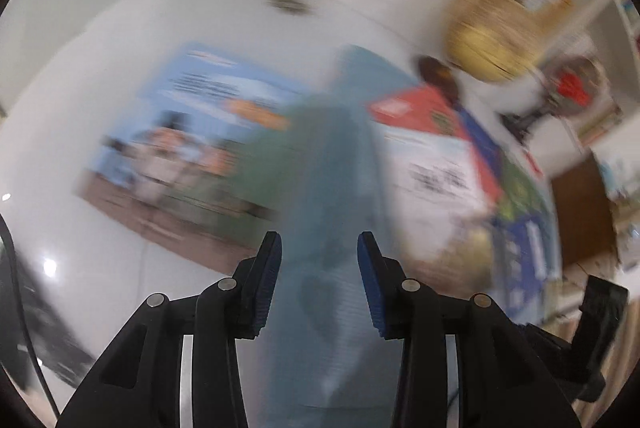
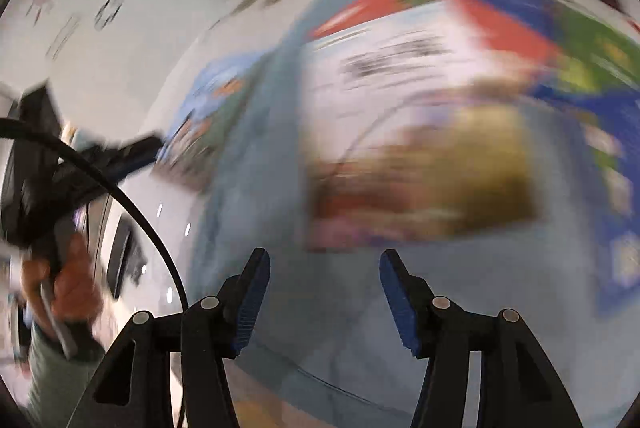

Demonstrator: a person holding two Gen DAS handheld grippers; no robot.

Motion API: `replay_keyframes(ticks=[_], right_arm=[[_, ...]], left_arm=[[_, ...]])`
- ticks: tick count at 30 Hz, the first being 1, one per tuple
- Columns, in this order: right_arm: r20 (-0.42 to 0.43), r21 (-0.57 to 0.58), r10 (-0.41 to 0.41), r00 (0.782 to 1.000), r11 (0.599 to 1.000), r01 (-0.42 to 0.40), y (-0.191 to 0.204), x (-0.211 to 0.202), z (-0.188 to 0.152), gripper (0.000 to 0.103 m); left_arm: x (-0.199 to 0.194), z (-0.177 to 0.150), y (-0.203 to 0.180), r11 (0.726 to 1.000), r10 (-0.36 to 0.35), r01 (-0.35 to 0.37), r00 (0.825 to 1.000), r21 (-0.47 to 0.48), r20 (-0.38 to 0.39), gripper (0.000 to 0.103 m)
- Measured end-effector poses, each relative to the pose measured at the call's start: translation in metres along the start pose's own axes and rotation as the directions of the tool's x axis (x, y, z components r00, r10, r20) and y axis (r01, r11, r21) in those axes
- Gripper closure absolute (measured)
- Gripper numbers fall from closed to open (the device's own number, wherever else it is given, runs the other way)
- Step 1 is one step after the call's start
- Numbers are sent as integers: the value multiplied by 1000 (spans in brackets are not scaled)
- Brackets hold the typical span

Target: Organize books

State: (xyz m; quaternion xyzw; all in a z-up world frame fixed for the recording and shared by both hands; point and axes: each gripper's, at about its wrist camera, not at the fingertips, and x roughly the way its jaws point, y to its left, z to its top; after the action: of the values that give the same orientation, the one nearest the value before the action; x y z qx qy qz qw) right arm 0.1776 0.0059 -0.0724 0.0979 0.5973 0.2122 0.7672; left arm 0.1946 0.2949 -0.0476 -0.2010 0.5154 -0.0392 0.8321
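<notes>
Both views are heavily blurred. Nearest the lens in the left wrist view, the left gripper (image 1: 319,248) has its jaws parted, and a smeared teal book (image 1: 340,164) runs up between them; whether the blue pads (image 1: 370,280) press on it cannot be told. In the right wrist view the right gripper (image 2: 324,270) also stands with its jaws apart, with only pale blurred surface in the gap and nothing gripped. A person's hand (image 2: 66,292) holds the left gripper's handle at the left edge of that view. Beyond the teal book, on the white bench (image 1: 100,48), a light-blue picture book (image 1: 188,136) lies flat to its left. To the right of the teal book lies a white-covered book with a red corner (image 1: 432,148), with blue and green covers (image 1: 520,212) fanned out past it. Farther back from the teal book, a round yellow object (image 1: 488,40) sits on the bench.
</notes>
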Motion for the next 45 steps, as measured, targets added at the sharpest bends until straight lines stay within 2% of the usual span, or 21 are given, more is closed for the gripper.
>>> replay_keyframes(ticks=[3,5,7,9,11,12,15,17,19,20,22,23,26,30,34,36,37,38,40,42,45], right_arm=[[79,86,-23,997,996,16,-49,-45,-18,47],[112,111,-47,993,993,34,-76,-70,-31,47],[142,127,-69,987,991,51,-121,-112,-51,47],[152,135,-77,985,989,57,-134,-126,-57,47],[183,164,-89,979,985,59,-166,-156,-74,42],[201,180,-103,974,981,66,-186,-173,-84,35],[216,224,-159,963,968,109,-234,-211,-108,34],[240,334,-184,953,938,96,-289,-247,-131,34],[249,358,-186,950,930,89,-300,-255,-138,34],[273,404,-224,936,909,100,-324,-272,-149,34],[279,419,-242,929,901,108,-333,-277,-150,34],[291,449,-275,916,885,123,-350,-288,-158,34],[288,479,-322,902,864,155,-366,-297,-164,34],[280,513,-333,900,844,153,-399,-306,-175,40],[237,543,-306,922,829,135,-435,-298,-175,40],[209,509,-273,939,850,134,-447,-289,-167,40],[181,450,-252,951,881,148,-455,-280,-158,40],[181,450,-252,951,881,148,-455,-280,-158,40],[146,394,-230,962,906,157,-460,-272,-150,40],[118,357,-211,970,921,157,-467,-267,-146,41],[92,305,-139,986,947,106,-475,-258,-147,46]], left_arm=[[6,-18,-68,992,-89,91,996,92,-22,66],[8,-35,-128,973,-79,80,997,215,-13,66],[12,-52,-171,960,-61,63,998,274,-14,66],[20,-66,-210,958,-73,80,997,275,-38,66],[34,-89,-251,954,-130,148,988,262,-86,66],[38,-99,-265,951,-141,163,985,264,-98,66],[55,-137,-320,928,-140,176,981,329,-132,66],[64,-163,-358,899,-122,185,976,397,-179,66],[71,-179,-385,873,-116,206,968,442,-222,66],[73,-184,-394,860,-120,220,964,459,-238,66],[82,-193,-414,831,-155,278,948,482,-279,66],[90,-196,-423,814,-184,317,936,487,-301,66],[114,-200,-445,783,-210,362,920,506,-332,66],[152,-205,-464,804,-222,385,901,454,-371,66],[168,-216,-474,835,-178,339,912,434,-370,66],[175,-222,-478,852,-157,311,919,422,-361,66],[179,-223,-480,865,-139,283,928,414,-345,66],[183,-225,-480,883,-125,256,936,393,-328,66],[189,-227,-481,909,-136,248,937,335,-322,66],[195,-233,-484,923,-140,240,937,300,-321,66],[193,-241,-488,939,-123,204,951,278,-282,66]])
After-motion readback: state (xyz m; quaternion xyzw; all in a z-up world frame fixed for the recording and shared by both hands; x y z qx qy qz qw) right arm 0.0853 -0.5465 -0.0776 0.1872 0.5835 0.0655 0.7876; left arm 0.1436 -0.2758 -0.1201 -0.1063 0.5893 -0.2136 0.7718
